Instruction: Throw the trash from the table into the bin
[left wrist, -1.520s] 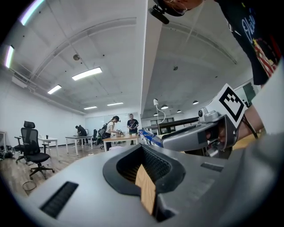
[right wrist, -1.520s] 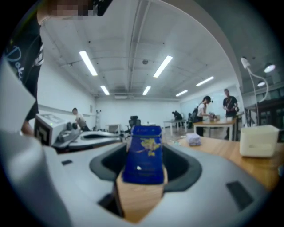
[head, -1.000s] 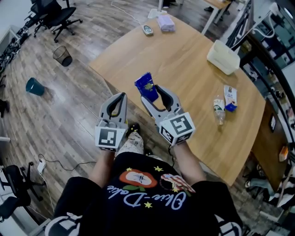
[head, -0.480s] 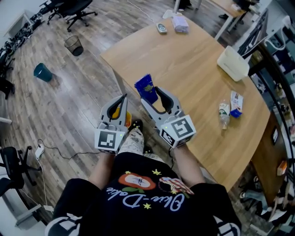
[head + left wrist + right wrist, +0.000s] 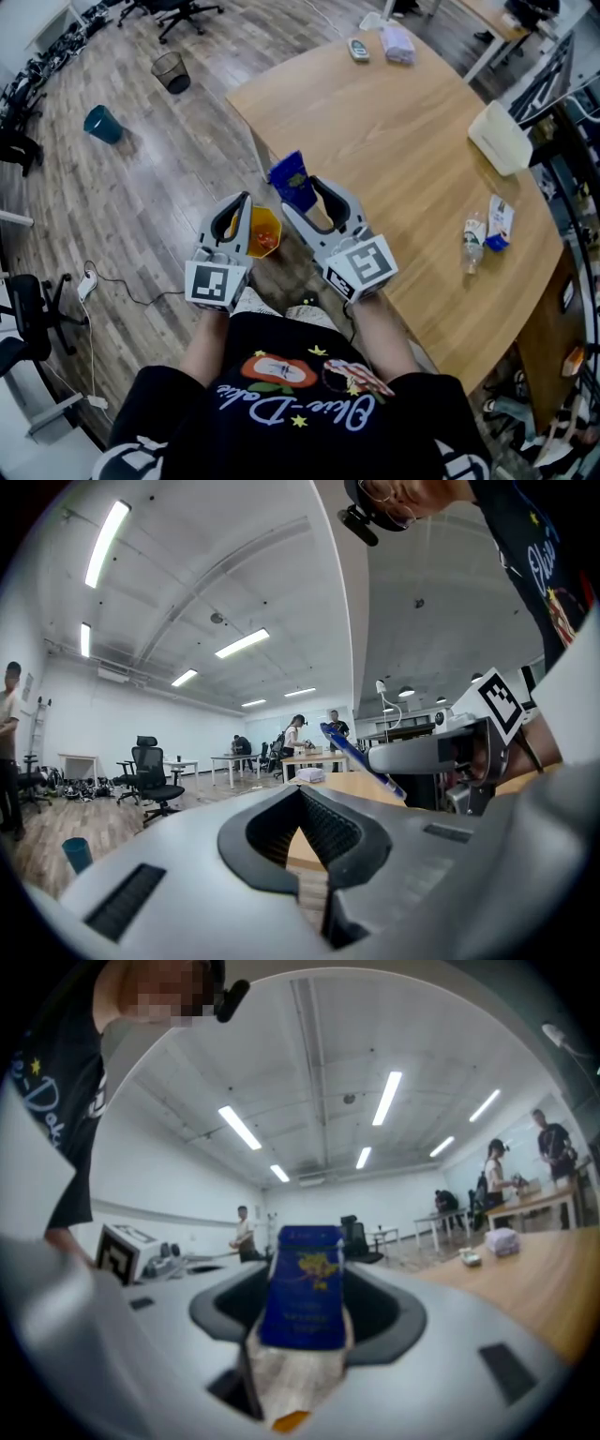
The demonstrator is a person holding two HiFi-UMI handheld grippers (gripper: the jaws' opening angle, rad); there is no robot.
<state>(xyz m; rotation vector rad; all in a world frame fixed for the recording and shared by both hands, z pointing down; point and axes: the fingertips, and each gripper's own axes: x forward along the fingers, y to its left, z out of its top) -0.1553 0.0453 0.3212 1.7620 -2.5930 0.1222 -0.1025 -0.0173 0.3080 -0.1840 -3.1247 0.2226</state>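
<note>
The right gripper (image 5: 304,192) is squeezing a blue packet (image 5: 291,180) by its lower end, so the packet sticks up out of the jaws. It is held in the air just past the near left edge of the wooden table (image 5: 403,122). The left gripper (image 5: 245,200) is just to the left of it, pinched closed with nothing in it. Both point away from the person. Down on the floor, right beside the table and under the two grippers, sits an orange bin (image 5: 266,230). On the right side of the table lie a plastic bottle (image 5: 472,244) and a small carton (image 5: 500,222), close together. A white box (image 5: 502,138) is farther back. Far off to the left on the floor are a teal bin (image 5: 101,124) and a black mesh bin (image 5: 172,69).
</note>
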